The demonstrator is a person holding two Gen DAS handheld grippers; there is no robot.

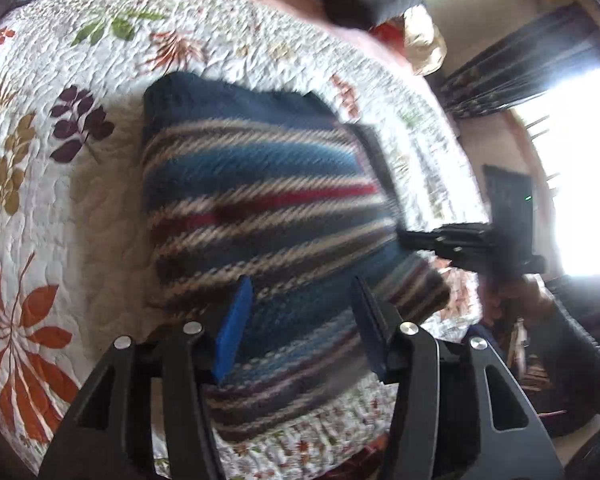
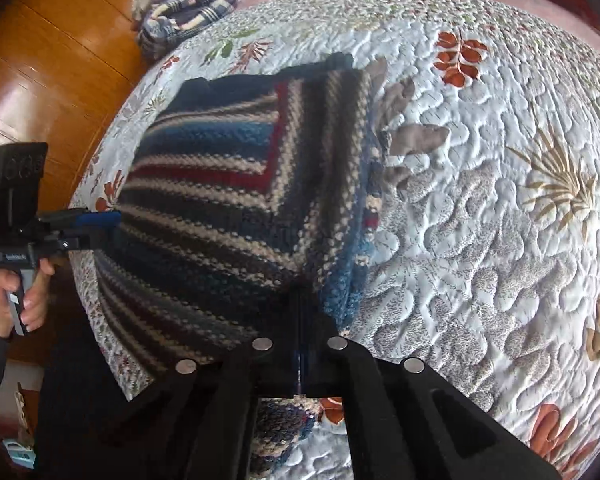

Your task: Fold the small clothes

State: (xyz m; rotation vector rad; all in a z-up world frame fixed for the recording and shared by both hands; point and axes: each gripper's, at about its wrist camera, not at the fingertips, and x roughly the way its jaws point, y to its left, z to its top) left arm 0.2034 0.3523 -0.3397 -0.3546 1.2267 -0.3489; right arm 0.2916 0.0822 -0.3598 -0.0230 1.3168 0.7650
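Observation:
A knitted sweater (image 1: pixel 260 200) with blue, red, cream and dark stripes lies partly folded on a floral quilt (image 1: pixel 60 208). My left gripper (image 1: pixel 301 285) is open, its blue pads (image 1: pixel 234 332) spread just above the sweater's near part. The right gripper (image 1: pixel 424 240) reaches the sweater's right edge, held by a hand (image 1: pixel 516 296). In the right wrist view my right gripper (image 2: pixel 302 300) is shut on the near edge of the sweater (image 2: pixel 228 184), where one panel is folded over. The left gripper (image 2: pixel 100 220) shows side-on at the sweater's left edge.
A stack of plaid clothes (image 2: pixel 188 4) sits at the quilt's (image 2: pixel 480 208) far corner. Wooden floor (image 2: pixel 40 60) lies beyond the bed's left side. Dark and pale clothes (image 1: pixel 392 4) are heaped at the far end, beside a bright window (image 1: pixel 580 160).

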